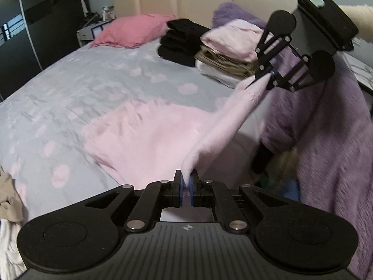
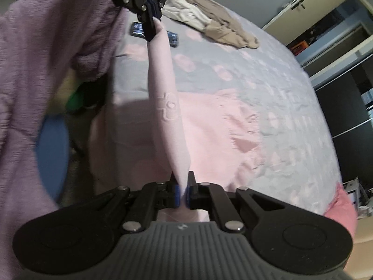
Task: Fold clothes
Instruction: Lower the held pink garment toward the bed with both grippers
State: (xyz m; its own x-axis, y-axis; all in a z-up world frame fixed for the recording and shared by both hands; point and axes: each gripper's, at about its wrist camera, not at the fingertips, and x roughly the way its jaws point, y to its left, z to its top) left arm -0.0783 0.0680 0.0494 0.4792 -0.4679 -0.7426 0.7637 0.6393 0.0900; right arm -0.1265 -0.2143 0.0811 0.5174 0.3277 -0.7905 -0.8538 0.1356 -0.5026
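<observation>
- Clamping one end of the pink garment point(image 1: 149, 135) in the left gripper point(image 1: 186, 184), bottom centre.
- Pinching its other end in the right gripper point(image 1: 271, 73), upper right, above the bed point(image 1: 70, 88).

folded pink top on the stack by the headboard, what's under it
Under the folded pink top lie a khaki-olive folded garment and a white one at the bottom, resting on the bedsheet. Only their edges show; anything further back in the stack is covered.
</observation>
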